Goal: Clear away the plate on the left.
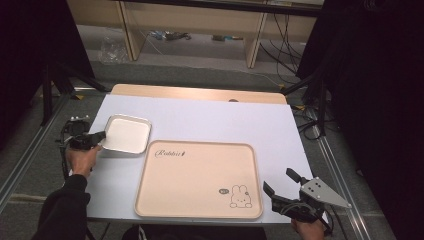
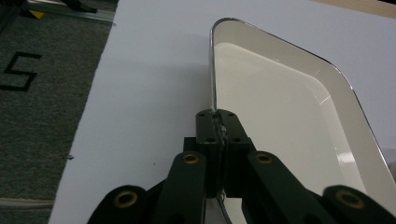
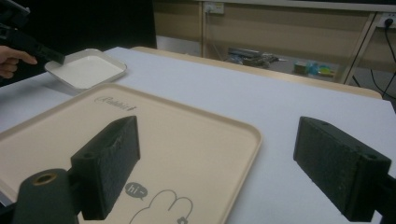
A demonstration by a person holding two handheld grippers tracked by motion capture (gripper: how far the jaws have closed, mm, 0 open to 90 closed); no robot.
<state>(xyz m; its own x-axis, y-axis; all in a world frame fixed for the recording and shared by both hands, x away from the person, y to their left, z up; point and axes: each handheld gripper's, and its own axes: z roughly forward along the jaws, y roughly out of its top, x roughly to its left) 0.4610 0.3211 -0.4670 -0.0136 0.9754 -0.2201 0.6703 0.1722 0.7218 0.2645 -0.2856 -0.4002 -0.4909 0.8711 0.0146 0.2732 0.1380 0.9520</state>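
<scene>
A small white square dish (image 1: 127, 134) with a metal rim lies on the table at the back left. My left gripper (image 1: 102, 135) is shut on its near left rim. In the left gripper view the two jaws (image 2: 218, 122) meet on the thin edge of the dish (image 2: 280, 107). A large beige tray (image 1: 200, 175) with a rabbit drawing lies in the middle, just right of the dish. My right gripper (image 1: 279, 181) stands open off the tray's front right corner, nothing between its pads. The right gripper view looks across the tray (image 3: 252, 135) to the dish (image 3: 86, 70).
The white table top (image 1: 225, 120) has bare room behind and right of the tray. A wooden strip (image 1: 200, 93) runs along its far edge. Metal rails flank the table, with cables (image 1: 310, 120) on the floor at the right.
</scene>
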